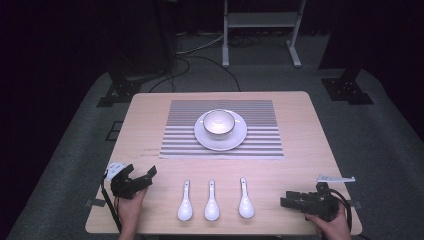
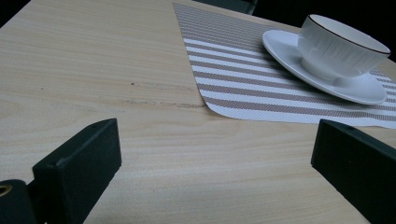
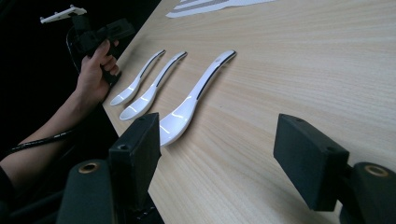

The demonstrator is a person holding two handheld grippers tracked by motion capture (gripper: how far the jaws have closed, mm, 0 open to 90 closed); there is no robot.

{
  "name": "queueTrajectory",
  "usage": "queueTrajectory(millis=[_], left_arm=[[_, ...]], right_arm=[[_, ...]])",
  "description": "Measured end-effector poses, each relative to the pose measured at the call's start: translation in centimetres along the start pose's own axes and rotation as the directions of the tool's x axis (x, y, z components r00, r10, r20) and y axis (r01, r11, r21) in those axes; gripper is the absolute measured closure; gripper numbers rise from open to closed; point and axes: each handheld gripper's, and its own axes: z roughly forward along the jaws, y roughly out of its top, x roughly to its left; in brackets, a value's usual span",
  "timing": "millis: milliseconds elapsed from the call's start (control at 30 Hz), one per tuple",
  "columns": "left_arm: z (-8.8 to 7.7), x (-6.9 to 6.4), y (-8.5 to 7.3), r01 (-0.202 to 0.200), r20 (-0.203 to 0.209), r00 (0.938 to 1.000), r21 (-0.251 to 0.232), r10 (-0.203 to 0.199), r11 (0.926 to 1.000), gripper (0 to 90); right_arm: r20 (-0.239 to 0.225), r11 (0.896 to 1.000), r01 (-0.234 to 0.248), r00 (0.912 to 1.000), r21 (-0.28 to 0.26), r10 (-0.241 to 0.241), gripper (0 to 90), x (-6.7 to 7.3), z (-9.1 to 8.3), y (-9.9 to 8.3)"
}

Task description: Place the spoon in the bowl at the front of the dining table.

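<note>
Three white spoons in a row near the front edge of the table. Right gripper low at the front right corner, jaws spread wide, nothing between them. Nearest spoon just beside its tips, not touching; bowl end beside one jaw in the right gripper view. Left gripper at front left, jaws spread too, bare wood between. Bowl on saucer, well beyond.

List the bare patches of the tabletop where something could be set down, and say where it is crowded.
Bare wood lies left and right of the striped placemat out to the table edges, and in the strip between the mat's near edge and the three spoons. The near edge is crowded: spoons between the left gripper and right gripper. The saucer and bowl fill the mat's centre.
</note>
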Motion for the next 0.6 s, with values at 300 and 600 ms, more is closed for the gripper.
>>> queueTrajectory(millis=[300, 600], left_arm=[[0.0, 0.0, 0.0, 0.002, 0.003, 1.0000, -0.005, -0.002, 1.0000, 0.4], [0.0, 0.0, 0.0, 0.000, 0.003, 1.0000, -0.003, 0.000, 1.0000, 0.4]], right_arm=[[-0.011, 1.000, 0.005, 0.9999, 0.018, -0.004, 30.9, 0.1, 0.5, 0.3], [-0.029, 0.999, 0.016, 0.9995, 0.038, -0.015, 30.9, 0.5, 1.7, 0.8]])
